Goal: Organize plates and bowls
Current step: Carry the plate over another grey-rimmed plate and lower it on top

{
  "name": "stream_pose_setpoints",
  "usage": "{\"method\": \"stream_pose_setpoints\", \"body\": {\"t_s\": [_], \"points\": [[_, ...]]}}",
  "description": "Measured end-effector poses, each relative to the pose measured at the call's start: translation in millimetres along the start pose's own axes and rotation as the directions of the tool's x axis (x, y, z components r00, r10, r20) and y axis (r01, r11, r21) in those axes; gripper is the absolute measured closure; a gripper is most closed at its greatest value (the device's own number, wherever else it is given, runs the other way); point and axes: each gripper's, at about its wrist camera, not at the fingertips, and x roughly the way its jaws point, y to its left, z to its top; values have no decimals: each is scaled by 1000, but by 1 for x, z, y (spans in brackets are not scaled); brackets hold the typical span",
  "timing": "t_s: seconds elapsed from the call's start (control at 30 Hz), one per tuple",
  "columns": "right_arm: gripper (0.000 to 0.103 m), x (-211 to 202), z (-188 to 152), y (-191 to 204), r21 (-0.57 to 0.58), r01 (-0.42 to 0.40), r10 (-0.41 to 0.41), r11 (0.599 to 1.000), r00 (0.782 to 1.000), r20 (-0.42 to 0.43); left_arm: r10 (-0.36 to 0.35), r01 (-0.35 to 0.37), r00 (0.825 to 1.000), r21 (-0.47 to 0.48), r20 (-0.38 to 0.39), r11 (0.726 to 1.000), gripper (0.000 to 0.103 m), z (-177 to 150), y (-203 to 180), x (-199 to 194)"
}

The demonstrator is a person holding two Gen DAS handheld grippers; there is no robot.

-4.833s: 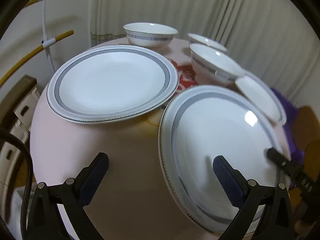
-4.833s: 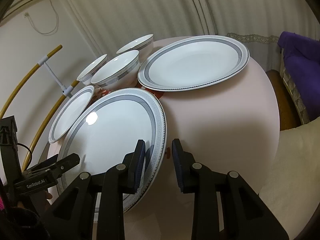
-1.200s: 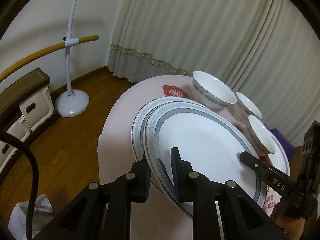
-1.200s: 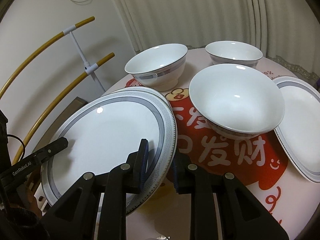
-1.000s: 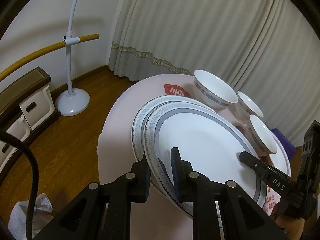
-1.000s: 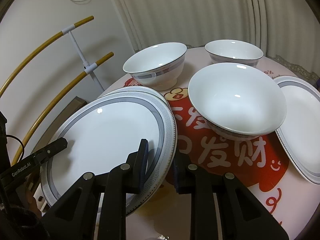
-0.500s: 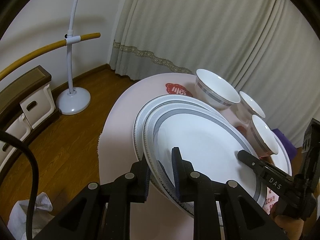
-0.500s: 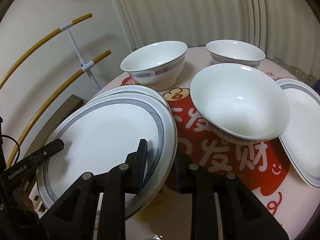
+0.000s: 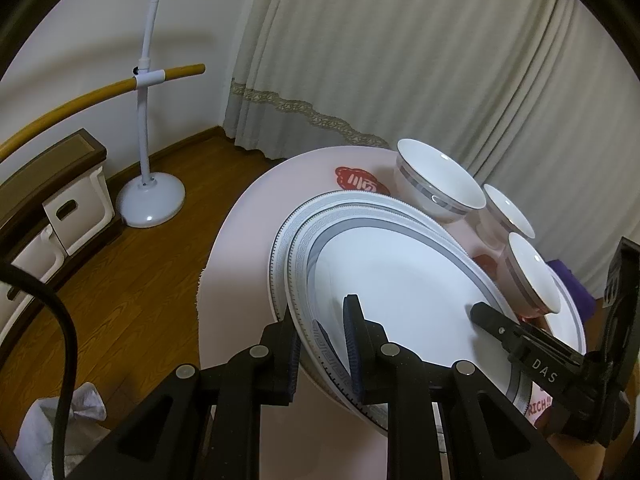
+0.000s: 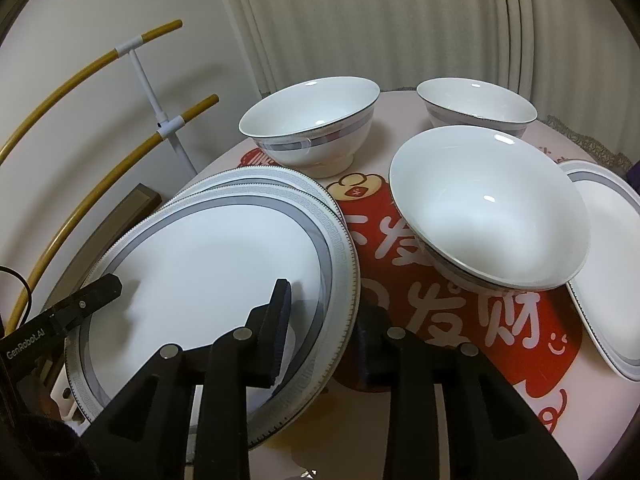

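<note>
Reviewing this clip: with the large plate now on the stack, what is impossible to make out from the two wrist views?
- Lower plate: only a rim crescent shows in both views; the top plate covers the rest.
- Right gripper: its jaws have just been opening; whether the pads are off the rim is unclear, its outer finger being behind the rim.
- Small plate: cut by the right view's edge.
- Far bowl: mostly hidden behind other bowls, left view.

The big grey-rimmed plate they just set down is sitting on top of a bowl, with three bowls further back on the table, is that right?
Not quite. The big grey-rimmed plate sits on top of another plate of the same pattern, not a bowl; the right wrist view shows the lower rim peeking out behind it. The three bowls do stand further back on the table.
</note>
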Motion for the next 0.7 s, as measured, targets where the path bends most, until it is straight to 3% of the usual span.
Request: {"method": "stream_pose_setpoints", "body": {"t_s": [0.33,0.7], "points": [[62,-4,1,5,18,-1,1,1000,1000,-22,17,-17,1000,1,-2,1000,86,0,-1,-4],[61,-23,-2,4,53,-22,22,998,1000,0,23,-23,1000,-1,-3,1000,86,0,-1,-8]]}}
